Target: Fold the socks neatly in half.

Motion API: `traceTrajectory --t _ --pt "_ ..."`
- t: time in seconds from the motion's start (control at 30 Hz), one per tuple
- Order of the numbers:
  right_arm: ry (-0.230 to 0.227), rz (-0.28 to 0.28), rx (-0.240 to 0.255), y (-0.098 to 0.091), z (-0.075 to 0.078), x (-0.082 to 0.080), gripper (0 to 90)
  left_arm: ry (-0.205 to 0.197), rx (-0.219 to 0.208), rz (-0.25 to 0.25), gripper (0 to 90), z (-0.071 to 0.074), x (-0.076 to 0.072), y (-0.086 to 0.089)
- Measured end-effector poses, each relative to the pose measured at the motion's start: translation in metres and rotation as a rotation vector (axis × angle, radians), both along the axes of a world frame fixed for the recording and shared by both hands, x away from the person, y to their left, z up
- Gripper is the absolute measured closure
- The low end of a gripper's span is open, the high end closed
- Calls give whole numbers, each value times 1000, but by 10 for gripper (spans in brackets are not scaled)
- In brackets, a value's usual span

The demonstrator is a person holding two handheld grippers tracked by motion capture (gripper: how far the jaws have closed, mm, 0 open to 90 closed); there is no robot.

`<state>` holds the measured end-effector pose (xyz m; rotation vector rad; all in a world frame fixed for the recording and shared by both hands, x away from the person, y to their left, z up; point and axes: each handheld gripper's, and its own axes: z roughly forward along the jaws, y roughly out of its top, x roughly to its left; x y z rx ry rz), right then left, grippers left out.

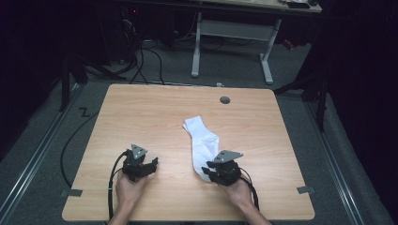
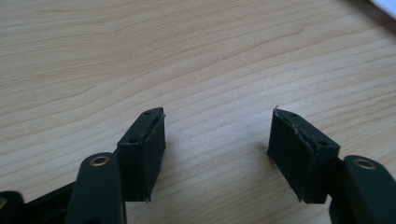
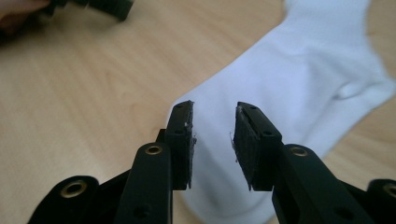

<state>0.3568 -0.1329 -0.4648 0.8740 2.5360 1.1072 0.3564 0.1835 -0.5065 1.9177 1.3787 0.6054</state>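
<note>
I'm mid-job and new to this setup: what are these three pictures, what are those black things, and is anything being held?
A person sits at a wooden table with a hand-held black claw in each hand. The high view looks down from above the person's side: the left claw is at the left, the right claw at the right. The other two pictures come from small cameras riding on each claw, looking out along its two black jaws.

One white sock lies flat on the table. In the right claw's view the jaws stand apart over the sock's near end, with a gap between the pads and nothing pinched, so the sock is not held. The left claw is open over bare wood, away from the sock.
</note>
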Motion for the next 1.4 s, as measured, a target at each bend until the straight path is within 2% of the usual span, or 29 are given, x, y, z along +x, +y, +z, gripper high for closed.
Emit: traceTrajectory --t 0.07,0.23,0.33,0.4,0.53,0.67,0.8,0.9,0.97,1.07,1.17,1.27,1.4 --pt "-20 -54 13 -6 6 11 677 2 -22 -21 388 2 2 -6" --pt "22 -162 18 -15 1 47 695 -25 -65 -93 416 16 13 -31" --pt "41 -190 20 -14 -4 55 691 -18 -105 -142 420 27 25 -47" --pt "38 -182 13 -13 -6 52 684 -19 -125 -182 421 33 29 -59" --pt "29 -180 -35 -12 -13 45 679 1 -101 -261 420 37 36 -85" --pt "65 -190 -11 -18 -19 44 681 13 -91 -269 427 38 50 -98" --pt "71 -173 7 -20 -20 33 675 32 -84 -261 425 38 62 -104" --pt "77 -156 -15 -18 -23 26 662 48 -68 -290 423 36 62 -112" --pt "72 -141 -48 -16 -27 23 658 68 -33 -317 421 32 59 -118" --pt "68 -132 -48 -16 -27 17 673 69 9 -343 423 27 51 -123" --pt "72 -87 -50 -16 -27 6 746 62 -7 -319 431 29 52 -119" --pt "64 -46 -60 -17 -26 -4 796 54 -45 -284 433 32 57 -111" --pt "48 -25 -50 -19 -28 -14 839 71 -24 -263 425 32 68 -110"
